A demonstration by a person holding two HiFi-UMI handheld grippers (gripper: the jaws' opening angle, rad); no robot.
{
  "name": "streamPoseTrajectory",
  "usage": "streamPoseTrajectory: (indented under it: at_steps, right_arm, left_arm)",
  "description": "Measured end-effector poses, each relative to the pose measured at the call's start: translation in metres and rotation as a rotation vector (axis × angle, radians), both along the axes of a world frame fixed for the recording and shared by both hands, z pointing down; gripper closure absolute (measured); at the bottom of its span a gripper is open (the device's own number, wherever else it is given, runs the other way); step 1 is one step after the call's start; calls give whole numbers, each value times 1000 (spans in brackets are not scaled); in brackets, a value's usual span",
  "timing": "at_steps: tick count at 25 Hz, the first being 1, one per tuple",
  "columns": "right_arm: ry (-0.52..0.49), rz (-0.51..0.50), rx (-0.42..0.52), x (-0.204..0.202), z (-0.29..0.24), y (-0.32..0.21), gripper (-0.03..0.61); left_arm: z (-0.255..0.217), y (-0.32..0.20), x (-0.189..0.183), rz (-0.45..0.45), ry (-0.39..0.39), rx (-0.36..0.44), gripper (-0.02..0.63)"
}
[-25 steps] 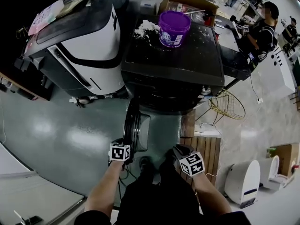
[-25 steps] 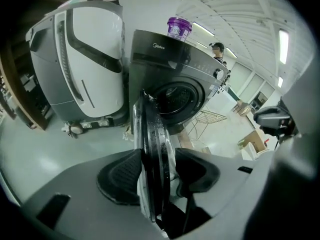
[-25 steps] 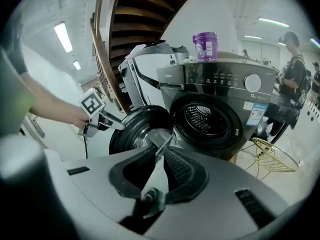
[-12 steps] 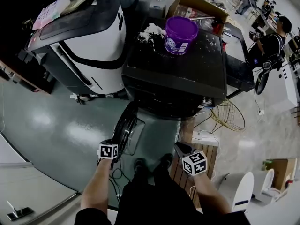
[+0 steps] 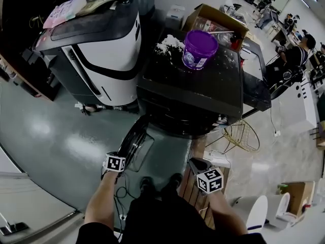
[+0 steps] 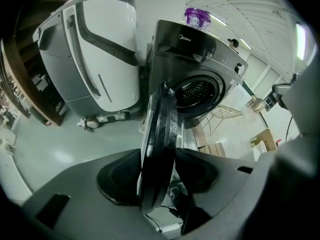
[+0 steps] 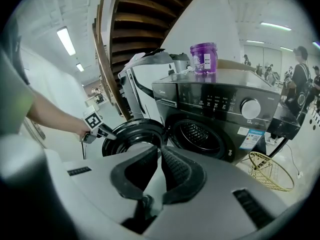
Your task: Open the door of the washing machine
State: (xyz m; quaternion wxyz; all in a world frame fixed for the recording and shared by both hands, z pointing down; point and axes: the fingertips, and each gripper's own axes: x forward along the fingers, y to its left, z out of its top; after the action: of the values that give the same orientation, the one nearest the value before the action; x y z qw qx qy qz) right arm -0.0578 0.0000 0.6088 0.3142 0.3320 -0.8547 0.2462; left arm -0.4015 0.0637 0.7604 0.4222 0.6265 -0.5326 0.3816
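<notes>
The dark front-loading washing machine (image 5: 203,85) stands ahead, and its round door (image 5: 133,144) is swung out to the left, edge-on to me. My left gripper (image 5: 122,158) is shut on the door's rim. In the left gripper view the black door (image 6: 161,134) runs upright between the two pads (image 6: 117,176) of the left gripper (image 6: 159,179), and the open drum (image 6: 197,94) shows behind it. My right gripper (image 5: 195,165) hangs apart at the right, shut and empty. The right gripper view shows the right gripper (image 7: 161,156), the door (image 7: 132,136) and the left gripper (image 7: 102,130) on its rim.
A purple bucket (image 5: 199,49) and white powder sit on the machine's top. A white-and-grey appliance (image 5: 101,55) stands close on the left. A gold wire basket (image 5: 241,135) and a wooden pallet (image 5: 195,187) lie at the right. Cables trail by my feet. People stand at the far right.
The left gripper has drawn the door's rim leftward and the door stands wider open. The right gripper has shifted slightly.
</notes>
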Motion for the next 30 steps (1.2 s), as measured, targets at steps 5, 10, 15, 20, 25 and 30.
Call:
streamPoseTrajectory:
  at_steps: [5, 10, 15, 20, 25, 30]
  right_arm:
    - [-2, 19, 19, -13, -9, 4, 541]
    - [-36, 77, 54, -33, -26, 6, 541]
    - [-62, 114, 81, -48, -47, 10, 543]
    - [-89, 107, 137, -60, -78, 6, 548]
    - [-148, 111, 200, -60, -116, -4, 554]
    - [-160, -12, 274, -55, -143, -4, 555]
  left_arm:
    - [-17, -4, -6, 40, -17, 47, 393]
    - [-67, -28, -9, 53, 15, 185, 393]
    - [-132, -57, 0, 72, 90, 368, 405]
    - [-195, -84, 14, 89, 159, 522, 423]
    - [-248, -90, 45, 176, 179, 636, 430]
    - [-280, -91, 80, 241, 185, 694, 452]
